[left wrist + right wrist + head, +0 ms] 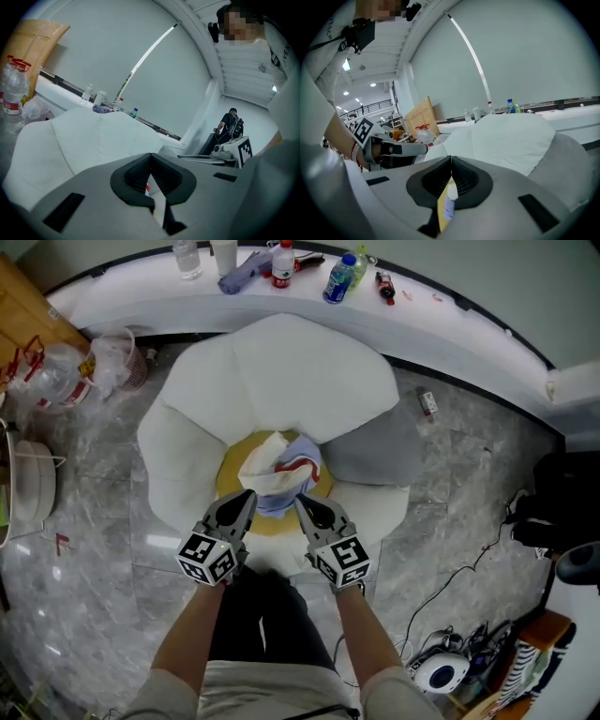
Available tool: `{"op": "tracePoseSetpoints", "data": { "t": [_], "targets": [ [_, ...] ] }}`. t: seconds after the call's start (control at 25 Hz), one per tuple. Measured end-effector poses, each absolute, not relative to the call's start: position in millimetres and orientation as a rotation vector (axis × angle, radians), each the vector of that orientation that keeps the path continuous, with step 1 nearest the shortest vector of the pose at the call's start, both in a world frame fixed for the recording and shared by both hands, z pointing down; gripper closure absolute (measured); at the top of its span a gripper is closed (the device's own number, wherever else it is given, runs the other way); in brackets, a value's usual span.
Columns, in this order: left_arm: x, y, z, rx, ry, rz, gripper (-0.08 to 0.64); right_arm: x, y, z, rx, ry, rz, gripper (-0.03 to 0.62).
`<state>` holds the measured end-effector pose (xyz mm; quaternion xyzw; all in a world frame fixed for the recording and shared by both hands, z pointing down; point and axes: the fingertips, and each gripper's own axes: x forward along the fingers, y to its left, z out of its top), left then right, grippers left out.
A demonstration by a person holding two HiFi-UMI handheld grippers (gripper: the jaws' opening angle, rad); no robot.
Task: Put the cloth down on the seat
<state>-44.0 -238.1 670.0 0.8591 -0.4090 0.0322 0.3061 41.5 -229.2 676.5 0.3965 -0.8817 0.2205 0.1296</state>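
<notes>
A white, blue and red cloth lies bunched on the round yellow seat of a white petal-shaped chair. My left gripper and right gripper hover side by side over the cloth's near edge. In the left gripper view the left gripper has its pads together, and a sliver of the cloth shows below through the gap. In the right gripper view the right gripper is shut too. Yellow seat and cloth show beneath it. I see no cloth pinched at either tip.
A grey cushion leans on the chair's right side. Bottles stand on the curved white ledge behind. Plastic bags and bottles sit at the left. Cables trail on the marble floor at the right. A person stands far off.
</notes>
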Motion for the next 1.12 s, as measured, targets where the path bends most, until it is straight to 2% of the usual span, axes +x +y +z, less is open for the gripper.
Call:
{"op": "tracePoseSetpoints", "data": {
  "t": [0.64,1.12],
  "targets": [
    [-55.7,-211.3,545.8,2.303,-1.087,0.097,0.546,28.9,-205.5,544.3,1.099,-2.607,0.610,0.574],
    [-28.8,-157.1,433.0,2.474,-0.876,0.134,0.546,32.1,-169.4,432.1,1.053,-2.608,0.535,0.574]
  ]
}}
